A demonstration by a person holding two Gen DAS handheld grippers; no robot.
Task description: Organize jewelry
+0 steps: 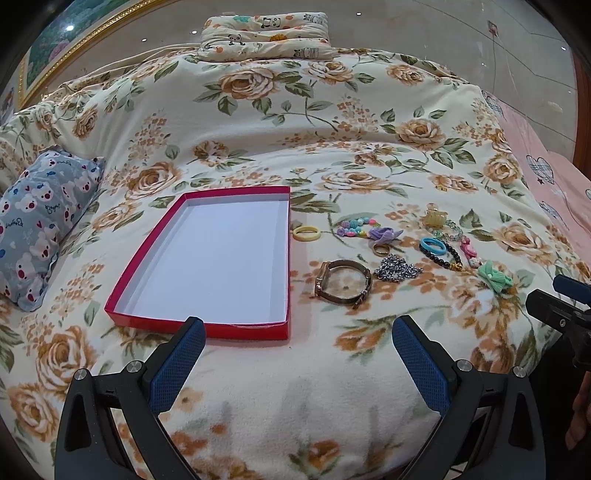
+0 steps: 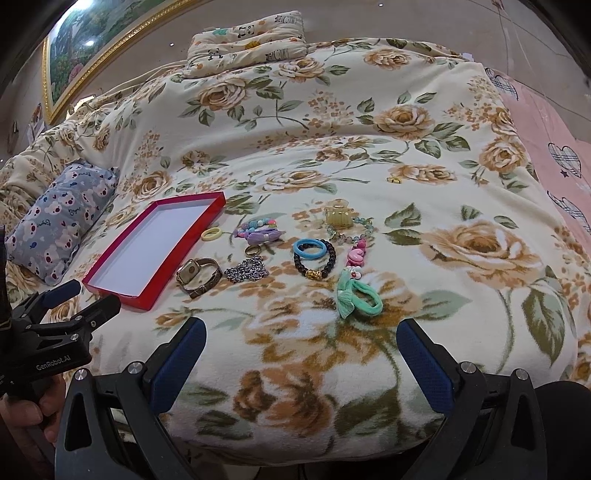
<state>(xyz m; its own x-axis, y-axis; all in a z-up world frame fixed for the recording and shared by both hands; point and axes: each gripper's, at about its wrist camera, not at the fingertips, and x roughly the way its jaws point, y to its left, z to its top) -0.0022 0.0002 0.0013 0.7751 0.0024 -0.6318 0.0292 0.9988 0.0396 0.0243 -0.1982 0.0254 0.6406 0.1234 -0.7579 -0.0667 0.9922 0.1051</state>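
Note:
An empty red tray with a white floor [image 1: 122, 295] [image 2: 110, 291] lies on a floral blanket. To its right lie a gold watch [image 1: 343, 282] [image 2: 197, 277], a silver chain [image 1: 397, 271] [image 2: 246, 272], a yellow ring band [image 1: 306, 233] [image 2: 211, 233], a blue band [image 1: 432, 245] [image 2: 310, 248], a black bead bracelet [image 2: 316, 264], a green bow tie band [image 1: 495, 275] [image 2: 356, 297] and several other pieces. My left gripper [image 1: 297, 339] is open and empty, short of the tray's near edge. My right gripper [image 2: 301, 341] is open and empty, short of the green band.
A grey bear-print pillow [image 1: 40, 221] [image 2: 62, 218] lies left of the tray. A panda-print pillow [image 1: 266, 35] [image 2: 247, 40] lies at the far end. A pink sheet [image 1: 554, 177] [image 2: 554, 147] borders the right side. A small gold ring [image 2: 395, 180] lies apart, farther back.

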